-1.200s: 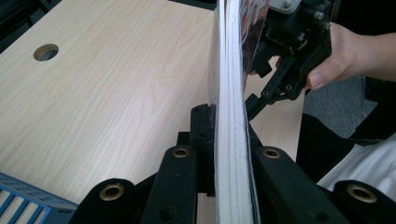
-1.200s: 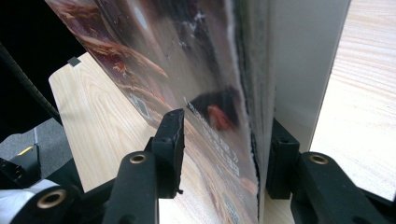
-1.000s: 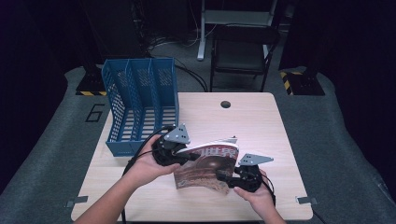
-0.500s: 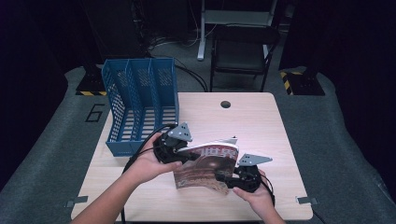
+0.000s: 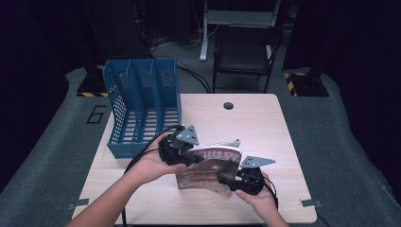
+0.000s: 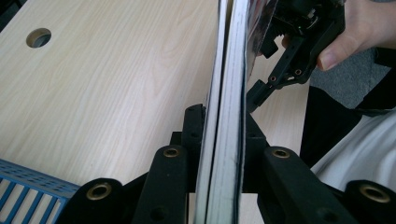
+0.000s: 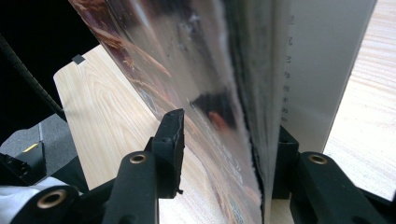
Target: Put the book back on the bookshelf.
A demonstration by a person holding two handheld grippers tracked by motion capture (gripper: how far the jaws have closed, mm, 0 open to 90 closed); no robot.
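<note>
Magazine (image 5: 210, 166) held up off the table (image 5: 265, 127) btwn both grippers, right of the blue file rack (image 5: 142, 106). Left gripper (image 5: 189, 158) clamps its spine edge, fingers just easing apart; right gripper (image 5: 224, 178) fingers flank the lower corner, probably gripping.

Left gripper (image 5: 189, 158) clamped on magazine (image 5: 210, 165), jaws just eased slightly apart; right gripper (image 5: 226, 178) held opposite, gripping it.

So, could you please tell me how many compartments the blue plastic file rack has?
3, side by side in the blue plastic file rack at the table's far left: left, middle and right slots, all apparently empty.
</note>
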